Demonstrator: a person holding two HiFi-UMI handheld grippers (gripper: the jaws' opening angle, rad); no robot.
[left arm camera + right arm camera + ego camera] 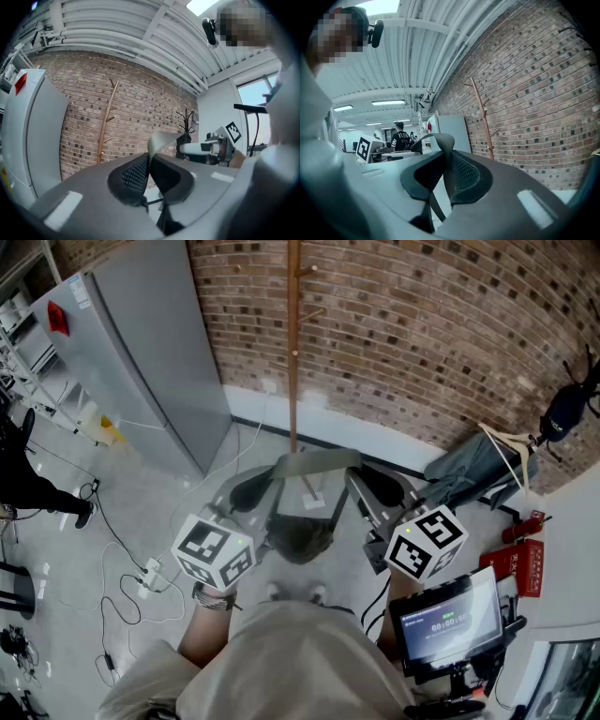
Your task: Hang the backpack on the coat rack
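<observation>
An olive-grey backpack point(300, 535) hangs in front of me by its top strap point(314, 462), which is stretched level between my two grippers. My left gripper point(253, 486) is shut on the strap's left end; in the left gripper view the strap point(161, 140) rises out of the closed jaws point(150, 176). The right gripper point(380, 486) pinches the other end, and the strap point(443, 143) loops up from its jaws point(447, 176). The wooden coat rack point(293, 343) stands just beyond, against the brick wall, its pegs above the strap. It also shows as coat rack point(107, 122) and coat rack point(483, 119).
A tall grey cabinet point(141, 352) stands left of the rack. Cables point(131, 577) trail over the floor at left. At right are a grey bag point(473, 470), red boxes point(520, 563) and a black coat stand point(572, 404). A person point(400, 138) stands far behind.
</observation>
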